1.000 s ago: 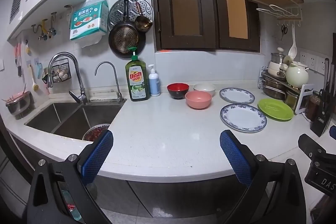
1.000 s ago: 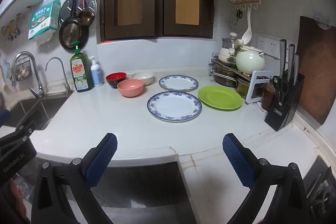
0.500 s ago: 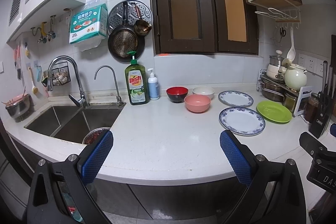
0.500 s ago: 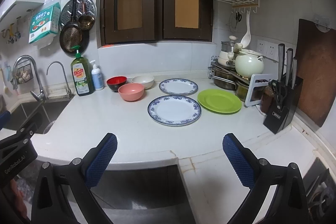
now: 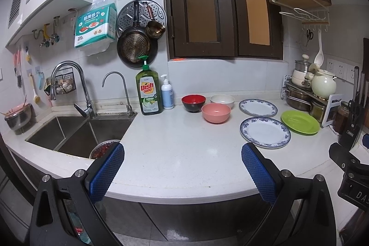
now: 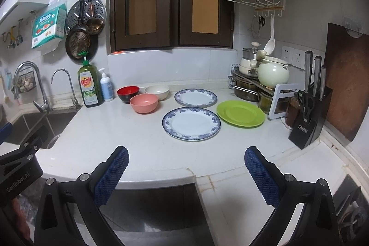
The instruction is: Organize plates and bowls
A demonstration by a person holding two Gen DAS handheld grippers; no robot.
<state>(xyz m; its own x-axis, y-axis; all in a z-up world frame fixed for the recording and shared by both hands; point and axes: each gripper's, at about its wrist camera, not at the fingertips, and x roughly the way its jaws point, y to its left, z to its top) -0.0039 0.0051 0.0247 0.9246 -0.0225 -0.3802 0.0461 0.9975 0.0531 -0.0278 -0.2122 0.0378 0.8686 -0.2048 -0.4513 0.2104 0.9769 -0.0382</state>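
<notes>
Plates and bowls stand spread out on the white counter (image 6: 129, 137), toward the back wall. I see three bowls close together: a red and black bowl (image 6: 128, 93), a cream bowl (image 6: 157, 92) just beside it on the right, and a pink bowl (image 6: 144, 103) in front of these two. To the right of the bowls lie three plates, each one flat on the counter. One blue-rimmed plate (image 6: 195, 97) is at the back, a bigger blue-rimmed plate (image 6: 191, 123) is in front of it, and a green plate (image 6: 240, 113) lies just to the right of the big one, near the pot rack (image 6: 251, 87). The plates look very close to each other, but I cannot tell if their rims touch.

My left hand-held gripper (image 5: 182, 173) hangs above the front edge of the counter, and its two blue pads are wide apart with nothing between them. My right hand-held gripper (image 6: 186, 174) is also spread wide and holds nothing; it is above the front edge too, more to the right. Both are well apart from the dishes.

At the left a dish soap bottle (image 5: 148, 93) and a small pump bottle (image 5: 167, 96) stand beside the sink (image 5: 76, 133). A knife block (image 6: 309, 123) stands at the right end of the counter.
</notes>
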